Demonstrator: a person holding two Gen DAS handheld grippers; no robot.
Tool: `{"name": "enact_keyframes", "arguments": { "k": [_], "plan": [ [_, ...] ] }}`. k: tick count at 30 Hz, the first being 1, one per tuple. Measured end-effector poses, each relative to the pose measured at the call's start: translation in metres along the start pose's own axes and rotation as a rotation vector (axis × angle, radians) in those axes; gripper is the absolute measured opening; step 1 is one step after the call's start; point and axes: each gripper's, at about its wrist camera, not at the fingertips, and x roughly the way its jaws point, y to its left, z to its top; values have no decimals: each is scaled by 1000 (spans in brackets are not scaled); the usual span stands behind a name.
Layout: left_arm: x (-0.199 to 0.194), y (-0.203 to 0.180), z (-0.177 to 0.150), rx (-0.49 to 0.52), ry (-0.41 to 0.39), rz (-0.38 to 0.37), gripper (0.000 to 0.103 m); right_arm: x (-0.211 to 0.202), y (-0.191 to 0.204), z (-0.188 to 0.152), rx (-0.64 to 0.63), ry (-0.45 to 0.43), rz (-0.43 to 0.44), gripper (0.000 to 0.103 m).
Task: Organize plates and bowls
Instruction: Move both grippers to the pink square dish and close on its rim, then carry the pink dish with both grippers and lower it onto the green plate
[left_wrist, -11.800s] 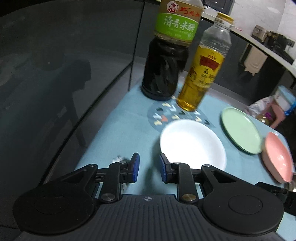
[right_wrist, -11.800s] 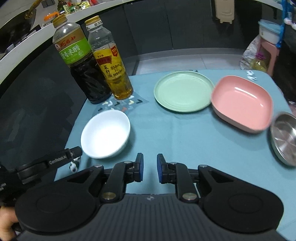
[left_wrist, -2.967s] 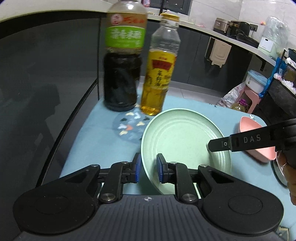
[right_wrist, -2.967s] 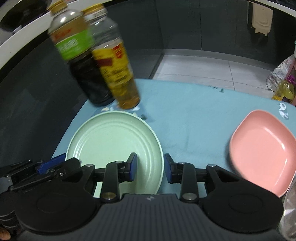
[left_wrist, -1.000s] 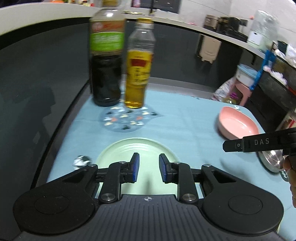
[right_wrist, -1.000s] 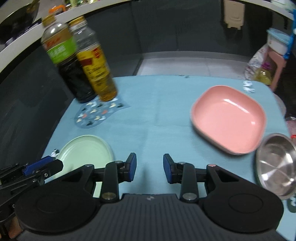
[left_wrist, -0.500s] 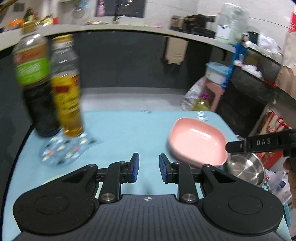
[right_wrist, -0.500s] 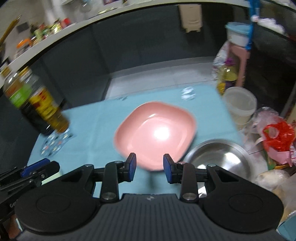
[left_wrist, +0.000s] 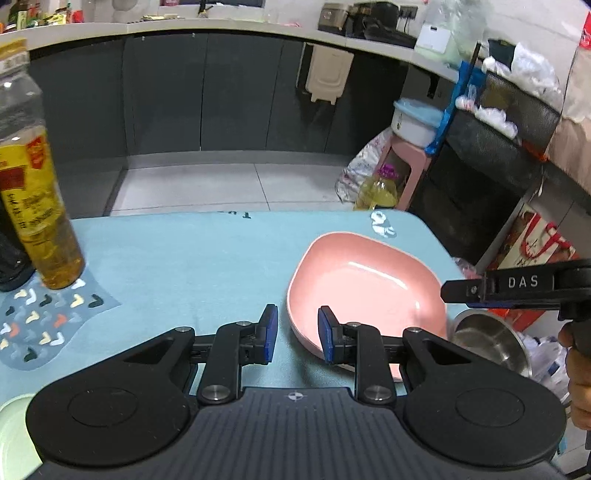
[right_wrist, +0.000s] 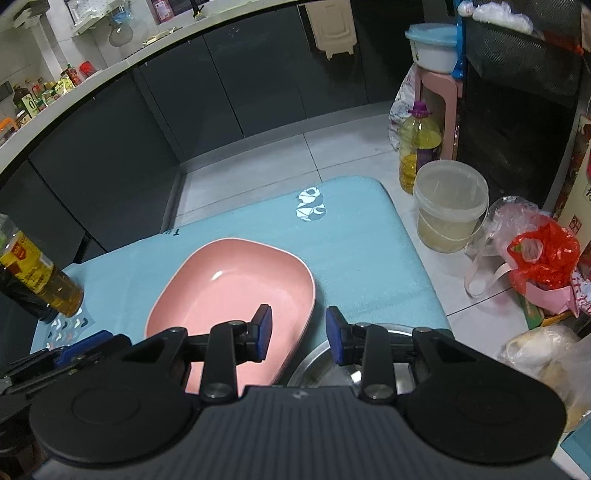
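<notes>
A pink rounded-square dish (left_wrist: 362, 284) lies on the blue tablecloth (left_wrist: 184, 258) near its right end. A steel bowl (left_wrist: 491, 343) sits just right of it at the table's edge. My left gripper (left_wrist: 295, 332) hovers open at the dish's near-left rim, with nothing pressed between its pads. My right gripper (right_wrist: 299, 332) is open too, above the gap between the pink dish (right_wrist: 229, 291) and the steel bowl (right_wrist: 317, 365). A green plate (left_wrist: 11, 435) shows only as a sliver at the lower left. The right gripper's (left_wrist: 517, 288) side juts in from the right.
An oil bottle (left_wrist: 37, 221) and a dark sauce bottle (left_wrist: 7, 266) stand on a patterned mat (left_wrist: 48, 321) at the left. Beyond the table's right edge the floor holds a bucket (right_wrist: 448, 206), an oil jug (right_wrist: 419, 147) and plastic bags (right_wrist: 539, 254).
Both grippers have swung right along the table, away from the green plate and the bottles. The pink dish and steel bowl now lie close in front. The jaws kept their width.
</notes>
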Motion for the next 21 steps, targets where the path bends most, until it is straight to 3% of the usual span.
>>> {"name": "enact_keyframes", "arguments": {
  "k": [15,17,19,21],
  "plan": [
    [43,6,1,-64,68,3,21,25,-5,4,24,27,20,28],
    [44,7,0,-65,70,-1,12,27,-3,3,8,31,22,25],
    [43,7,0,-53,67,12,12,27,1,2,-11,17,-3,9],
    [38,7,-1,-36,53,26,12,23,1,1,-10,10,10,7]
  ]
}}
